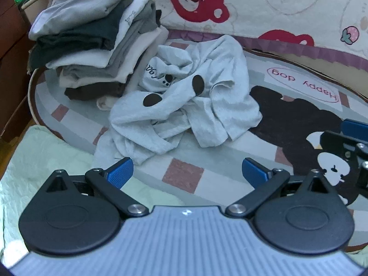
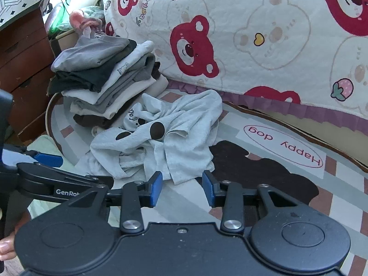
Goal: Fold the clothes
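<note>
A crumpled light grey garment (image 1: 184, 105) lies in a heap on the rug (image 1: 184, 172), its sleeves twisted over each other. Two dark oval patches show on the folds, and a bit of black print with a paw mark sits near the top of the heap. Its near hem spreads toward the left gripper (image 1: 187, 172).

Just beside the garment, on its far left side, stands a stack (image 1: 92, 39) of folded clothes in grey, white, black and brown. The lowest brown piece touches the garment's edge. The stack leans a little to the left.

The rug is printed with pink and grey checks, a dark brown cartoon dog, and an oval label reading "Happy dog", seen upside down. Behind it hangs a cream blanket (image 2: 264, 34) with red bear faces, with a purple frill along its lower edge. A brown wooden drawer unit (image 2: 20, 69) stands at the far left. A pale green cloth (image 1: 46, 151) lies at the rug's near left edge.

The left gripper hovers low over the rug with its blue fingers spread wide and holding nothing; the garment's hem lies just ahead of the left finger. The right gripper (image 2: 182, 188) sits to its right, its fingers parted by a smaller gap and also empty, with the garment's near edge just beyond the tips. Part of a hand (image 2: 7, 248) shows at the lower left of the right view.
</note>
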Demonstrator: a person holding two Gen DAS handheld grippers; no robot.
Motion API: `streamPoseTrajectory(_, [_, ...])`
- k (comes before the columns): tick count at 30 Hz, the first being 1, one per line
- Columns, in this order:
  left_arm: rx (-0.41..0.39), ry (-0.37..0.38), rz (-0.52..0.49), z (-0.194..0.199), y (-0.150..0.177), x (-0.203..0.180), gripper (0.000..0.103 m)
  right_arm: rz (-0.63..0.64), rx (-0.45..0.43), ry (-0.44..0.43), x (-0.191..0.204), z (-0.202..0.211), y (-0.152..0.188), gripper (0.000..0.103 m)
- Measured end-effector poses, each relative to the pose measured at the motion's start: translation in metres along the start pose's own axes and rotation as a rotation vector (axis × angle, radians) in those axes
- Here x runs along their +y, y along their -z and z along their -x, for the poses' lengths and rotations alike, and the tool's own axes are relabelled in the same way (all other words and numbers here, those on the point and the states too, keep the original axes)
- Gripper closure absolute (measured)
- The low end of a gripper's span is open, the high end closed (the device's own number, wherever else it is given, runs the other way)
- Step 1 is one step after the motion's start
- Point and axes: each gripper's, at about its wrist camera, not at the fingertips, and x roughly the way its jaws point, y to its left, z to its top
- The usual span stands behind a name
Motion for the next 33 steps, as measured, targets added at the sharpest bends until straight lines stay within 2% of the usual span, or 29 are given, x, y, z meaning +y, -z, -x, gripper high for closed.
streamPoseTrajectory(14, [0.008, 0.014, 0.010, -0.003, 0.001, 0.011, 0.001, -0.015, 0.003, -0.015, 0.003, 0.002, 0.004, 0.058])
streamPoseTrajectory(19, [-0.038, -0.045, -0.022, 0.000, 0.009, 0.007, 0.001, -0.018, 0.011, -0.017, 0.002, 0.000, 0.004, 0.057])
streamPoseTrajectory(23, [-0.023, -0.016, -0.001, 0.000, 0.008, 0.013, 0.001, -0.021, 0.013, -0.019, 0.003, 0.000, 0.006, 0.057])
streamPoseTrajectory(33, [-0.029, -0.018, -0.001, 0.000, 0.014, 0.010, 0.001, -0.016, 0.022, -0.015, 0.005, -0.003, 0.008, 0.056])
